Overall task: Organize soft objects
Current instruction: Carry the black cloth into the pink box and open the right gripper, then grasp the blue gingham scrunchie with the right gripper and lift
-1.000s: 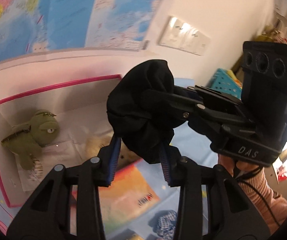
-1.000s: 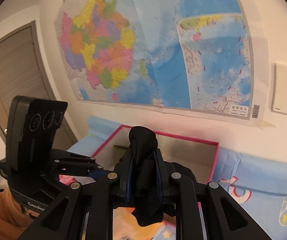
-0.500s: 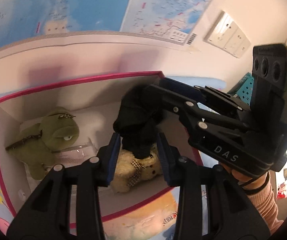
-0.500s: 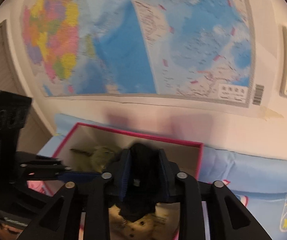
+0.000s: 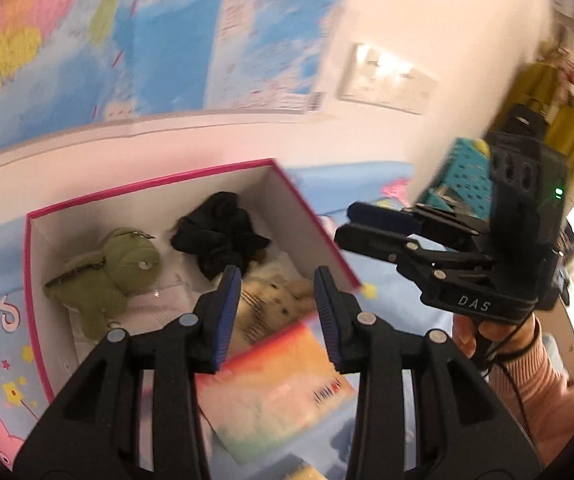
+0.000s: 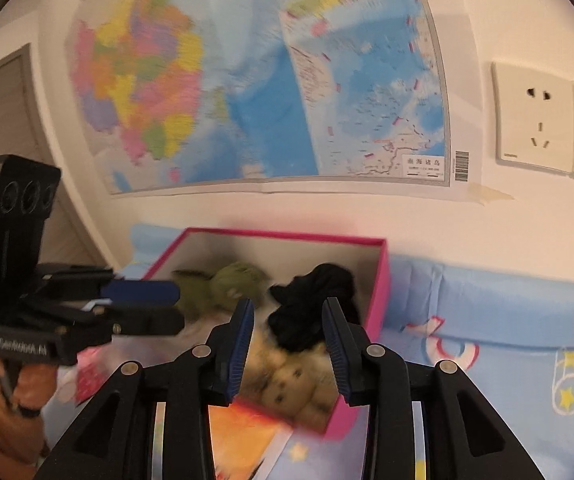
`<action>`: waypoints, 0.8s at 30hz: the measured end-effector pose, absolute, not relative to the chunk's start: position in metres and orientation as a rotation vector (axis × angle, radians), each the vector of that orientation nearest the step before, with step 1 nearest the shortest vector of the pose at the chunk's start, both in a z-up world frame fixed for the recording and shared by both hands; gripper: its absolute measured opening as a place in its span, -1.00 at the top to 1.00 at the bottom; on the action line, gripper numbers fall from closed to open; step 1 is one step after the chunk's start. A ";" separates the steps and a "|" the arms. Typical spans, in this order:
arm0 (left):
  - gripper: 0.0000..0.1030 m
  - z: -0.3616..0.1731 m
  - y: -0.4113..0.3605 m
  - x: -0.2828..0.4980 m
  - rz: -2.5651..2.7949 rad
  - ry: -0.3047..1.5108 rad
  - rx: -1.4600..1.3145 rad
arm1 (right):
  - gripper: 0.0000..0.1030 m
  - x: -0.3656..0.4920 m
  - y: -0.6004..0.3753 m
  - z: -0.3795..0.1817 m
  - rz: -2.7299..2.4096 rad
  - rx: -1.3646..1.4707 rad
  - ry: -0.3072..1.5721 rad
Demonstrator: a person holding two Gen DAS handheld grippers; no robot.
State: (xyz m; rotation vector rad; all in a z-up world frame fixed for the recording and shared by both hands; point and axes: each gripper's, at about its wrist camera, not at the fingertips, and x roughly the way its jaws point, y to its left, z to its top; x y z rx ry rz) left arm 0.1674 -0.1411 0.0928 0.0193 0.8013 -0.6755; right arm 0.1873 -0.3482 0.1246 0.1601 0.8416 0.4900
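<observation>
**Black bundle dropped into the box**

Half a second ago my right jaws gripped the black cloth bundle; now both they and my left jaws gape wide and empty. The bundle lies inside the pink-rimmed box, beside the green plush and above the tan bear, just beyond my fingertips. One more item stowed, I judge.

Left claw open and empty, black cloth in pink-rimmed box, beside green plush
</observation>
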 end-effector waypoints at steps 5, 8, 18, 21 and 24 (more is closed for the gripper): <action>0.23 0.088 -0.142 0.124 -0.753 0.767 0.060 | 0.18 0.137 -0.350 0.130 0.583 0.155 0.852; 0.23 0.076 -0.145 0.100 -0.793 0.766 0.090 | 0.16 0.107 -0.348 0.122 0.621 0.142 0.901; 0.21 0.022 -0.147 0.066 -0.835 0.891 0.068 | 0.16 0.040 -0.343 0.062 0.654 0.159 1.147; 0.21 0.010 -0.148 0.061 -0.830 0.917 0.056 | 0.15 0.032 -0.342 0.052 0.641 0.168 1.180; 0.21 0.001 -0.148 0.056 -0.835 0.945 0.048 | 0.15 0.025 -0.338 0.045 0.645 0.167 1.202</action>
